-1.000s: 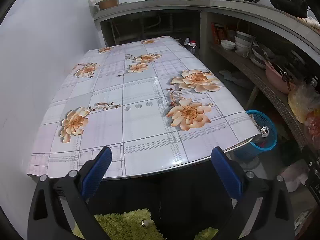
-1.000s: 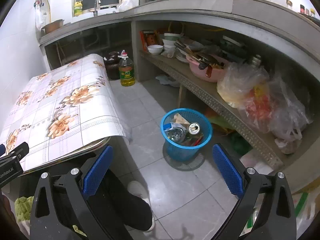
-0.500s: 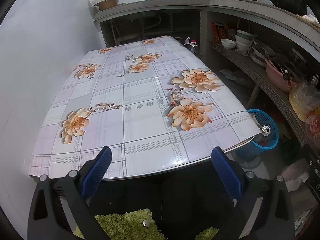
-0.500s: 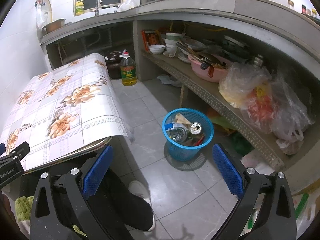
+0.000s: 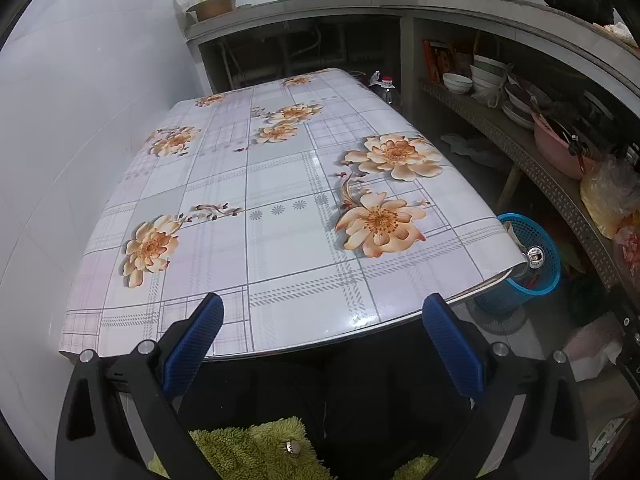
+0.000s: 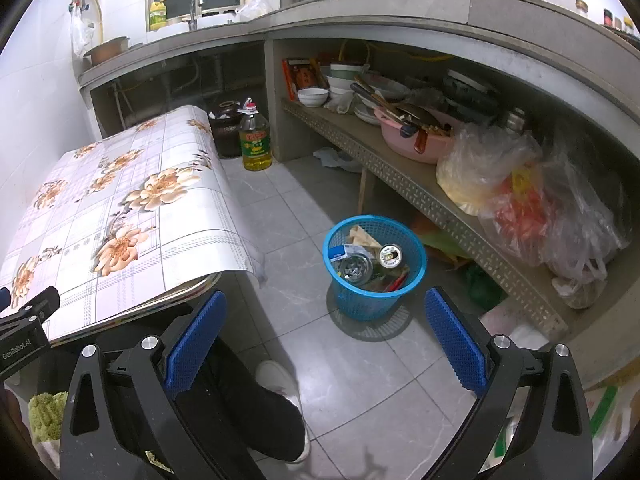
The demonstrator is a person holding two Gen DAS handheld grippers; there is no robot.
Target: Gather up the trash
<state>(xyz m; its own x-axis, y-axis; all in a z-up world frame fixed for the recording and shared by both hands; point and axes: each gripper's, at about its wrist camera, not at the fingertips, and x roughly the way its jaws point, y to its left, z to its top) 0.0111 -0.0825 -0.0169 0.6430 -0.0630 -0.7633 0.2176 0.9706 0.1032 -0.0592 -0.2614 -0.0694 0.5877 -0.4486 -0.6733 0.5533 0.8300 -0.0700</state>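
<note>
The left tool [image 5: 322, 344] stands wide open and holds nothing; its blue pads [image 5: 192, 350] frame the near edge of the counter [image 5: 280, 240], which carries a flowered oilcloth with a bare surface. The right tool [image 6: 324, 340] is likewise spread wide and empty, hanging above the tiled floor [image 6: 360, 380] to the right of the counter. Below the right tool, a dark trouser leg [image 6: 248, 404] and a white shoe [image 6: 280, 376] of the person are visible on the tiles. Just ahead of the right tool, between its two pads, a blue mesh wastebasket [image 6: 374, 268] stands upright on the floor near the counter's corner. The wastebasket contains the trash: an upright drink can [image 6: 390, 256], a round metal piece [image 6: 356, 268], a blue-and-white packet [image 6: 340, 251] and crumpled brown paper [image 6: 362, 236]. Beyond the wastebasket, a low shelf [image 6: 400, 184] holds a pink basin [image 6: 416, 142] of utensils, stacked bowls [image 6: 314, 97] and filled plastic bags [image 6: 528, 200]. A yellow oil bottle [image 6: 254, 140] stands on the floor at the counter's far end, beside a dark jar [image 6: 226, 128].
</note>
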